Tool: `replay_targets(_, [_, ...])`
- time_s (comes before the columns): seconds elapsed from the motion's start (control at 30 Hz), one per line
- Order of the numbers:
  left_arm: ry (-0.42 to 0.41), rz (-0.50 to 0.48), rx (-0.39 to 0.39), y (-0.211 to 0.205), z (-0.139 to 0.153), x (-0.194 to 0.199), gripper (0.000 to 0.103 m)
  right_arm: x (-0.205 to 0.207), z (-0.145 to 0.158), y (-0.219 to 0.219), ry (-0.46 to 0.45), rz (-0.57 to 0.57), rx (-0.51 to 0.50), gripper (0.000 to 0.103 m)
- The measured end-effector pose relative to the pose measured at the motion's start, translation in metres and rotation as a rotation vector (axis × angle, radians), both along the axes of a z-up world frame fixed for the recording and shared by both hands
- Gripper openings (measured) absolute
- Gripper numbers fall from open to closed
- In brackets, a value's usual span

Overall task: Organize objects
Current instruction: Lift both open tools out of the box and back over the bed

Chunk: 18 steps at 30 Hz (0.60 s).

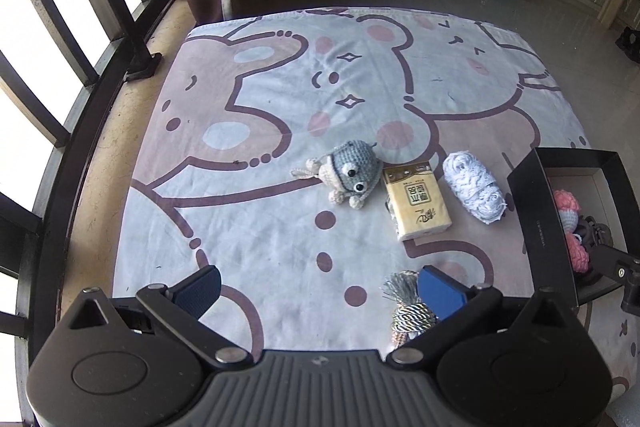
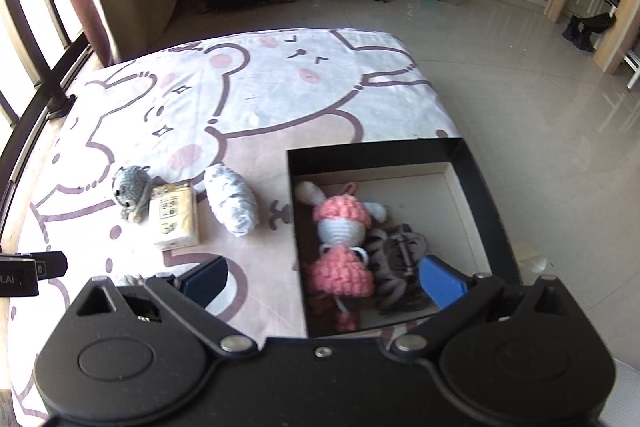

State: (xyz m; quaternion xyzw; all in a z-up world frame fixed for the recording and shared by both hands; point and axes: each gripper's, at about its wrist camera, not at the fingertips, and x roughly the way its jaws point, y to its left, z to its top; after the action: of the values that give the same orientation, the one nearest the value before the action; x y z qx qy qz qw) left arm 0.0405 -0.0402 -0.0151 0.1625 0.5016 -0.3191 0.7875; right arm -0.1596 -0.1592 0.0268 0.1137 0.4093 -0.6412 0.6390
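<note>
On the cartoon-bear printed cloth (image 1: 256,227) that covers the table, a grey crocheted animal toy (image 1: 352,173) lies furthest left, just beside a yellow tissue pack (image 1: 416,201), and right of the pack is a white roll of knitted yarn (image 1: 474,187). Near the left gripper (image 1: 320,287), whose fingers are spread wide and hold nothing, a striped rope tassel (image 1: 404,311) lies beside the right finger. At the right stands a black open cardboard box (image 2: 400,151), with a pink and white crocheted doll (image 2: 344,239) and a dark hair clip (image 2: 400,247) inside. The right gripper (image 2: 324,279) hangs over the near part of the box, with fingers spread, empty.
</note>
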Motion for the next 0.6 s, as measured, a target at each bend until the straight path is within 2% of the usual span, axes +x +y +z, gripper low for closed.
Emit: replay_targets(0.6, [0.0, 0.034, -0.011, 0.032, 0.002, 0.02, 0.103, 0.045, -0.011, 0.0, -0.003, 0.062, 0.004, 0.103])
